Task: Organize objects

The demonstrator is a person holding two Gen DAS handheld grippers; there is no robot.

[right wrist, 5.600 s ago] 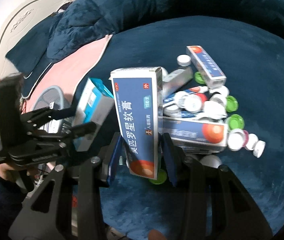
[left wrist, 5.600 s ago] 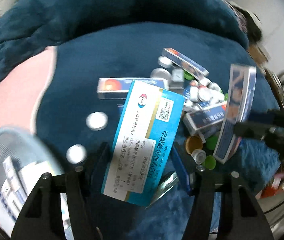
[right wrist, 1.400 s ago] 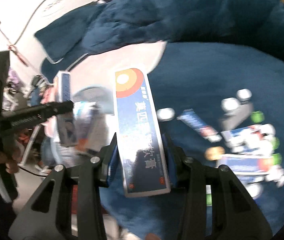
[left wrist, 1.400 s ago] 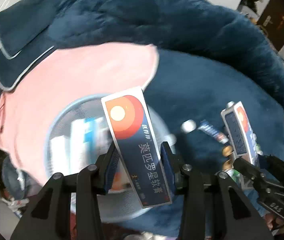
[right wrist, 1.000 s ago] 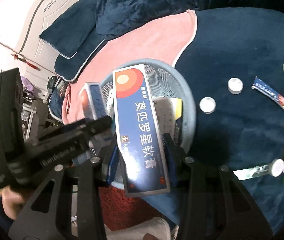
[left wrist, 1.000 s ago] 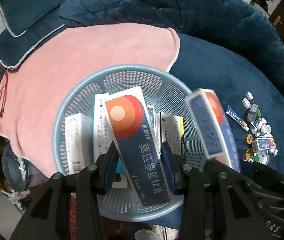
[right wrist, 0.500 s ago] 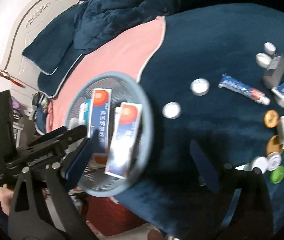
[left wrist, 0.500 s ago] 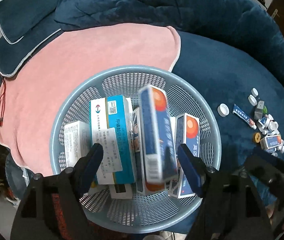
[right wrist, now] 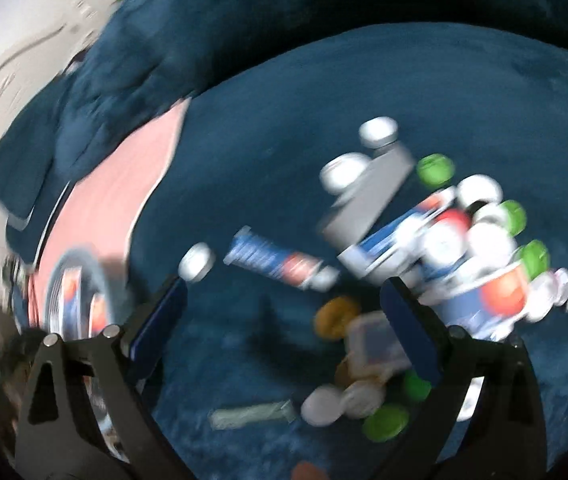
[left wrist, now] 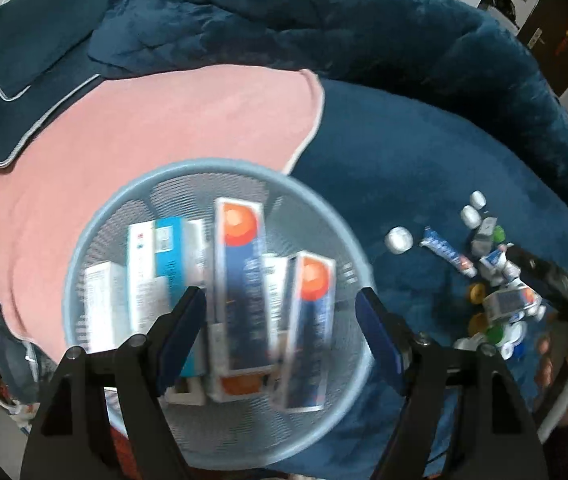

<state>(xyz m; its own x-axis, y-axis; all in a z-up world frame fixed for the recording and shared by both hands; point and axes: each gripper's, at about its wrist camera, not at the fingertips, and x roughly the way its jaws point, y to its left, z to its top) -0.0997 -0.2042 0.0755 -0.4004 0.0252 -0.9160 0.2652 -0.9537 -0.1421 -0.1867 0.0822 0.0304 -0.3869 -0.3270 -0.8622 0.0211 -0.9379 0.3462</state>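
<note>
Below, left gripper (left wrist: 279, 328) spread wide, empty, over blue basket (left wrist: 95, 216) of medicine boxes (left wrist: 239, 280) straddling pink towel's (left wrist: 155, 120) edge. Right gripper (right wrist: 279, 320) likewise wide, empty, above caps-and-tubes pile (right wrist: 436, 248); bare blue blanket (right wrist: 364, 92) between basket and pile.

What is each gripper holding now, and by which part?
Nothing. The left gripper is open above the basket of boxes; the right gripper is open above the blanket.

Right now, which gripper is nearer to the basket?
Left. The left gripper hangs open right above the basket, looking down on the boxes inside. The right gripper is open over the pile of caps and tubes, with the basket off at its far left.
</note>
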